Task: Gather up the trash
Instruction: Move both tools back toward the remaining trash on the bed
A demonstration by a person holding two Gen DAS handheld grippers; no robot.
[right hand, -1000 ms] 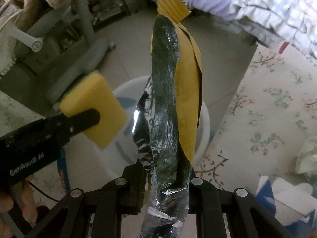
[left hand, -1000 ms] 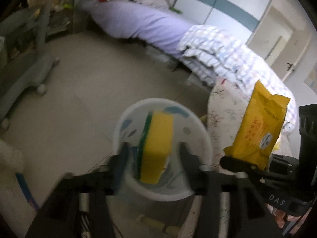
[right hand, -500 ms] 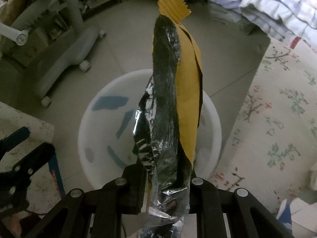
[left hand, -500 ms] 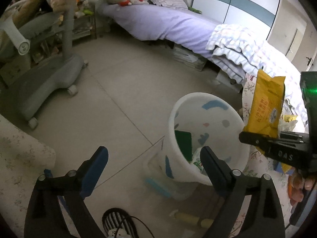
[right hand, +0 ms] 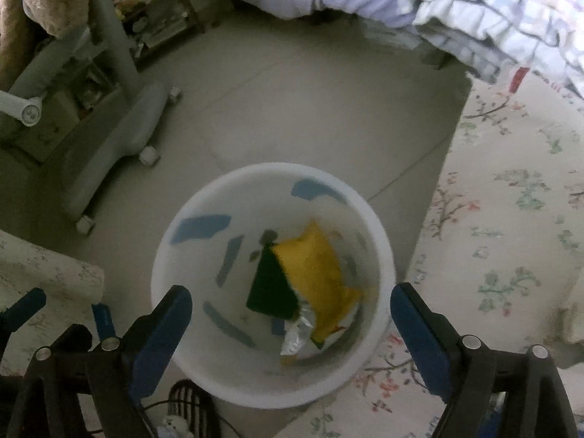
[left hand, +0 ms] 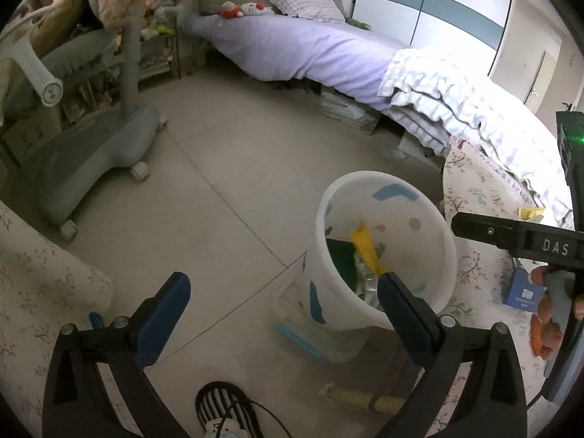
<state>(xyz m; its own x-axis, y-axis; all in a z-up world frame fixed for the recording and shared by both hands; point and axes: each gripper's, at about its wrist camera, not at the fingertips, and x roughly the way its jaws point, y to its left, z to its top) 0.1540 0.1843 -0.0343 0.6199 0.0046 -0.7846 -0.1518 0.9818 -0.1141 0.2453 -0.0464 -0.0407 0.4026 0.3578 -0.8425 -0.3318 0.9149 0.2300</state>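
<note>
A white bin (right hand: 189, 255) with blue patches stands on the floor; it also shows in the left wrist view (left hand: 438, 255). Inside lie a yellow wrapper (right hand: 314, 270) and a green-backed sponge (right hand: 268, 284); both also show in the left wrist view, wrapper (left hand: 365, 244) and sponge (left hand: 341, 259). My right gripper (right hand: 290, 310) is open and empty, directly above the bin. My left gripper (left hand: 279, 299) is open and empty, to the left of the bin. The right gripper's body (left hand: 518, 239) shows at right in the left wrist view.
A grey wheeled stand (left hand: 98, 153) is at the left. A bed with purple cover (left hand: 303, 51) and checked blanket (left hand: 456, 98) lies behind. A floral-cloth surface (right hand: 511, 219) is right of the bin, with a blue box (left hand: 522, 292). A small fan (left hand: 226, 416) sits below.
The right gripper opened and let the yellow wrapper fall into the bin. The left gripper, which dropped the sponge earlier, stays open and has drawn back to the left.
</note>
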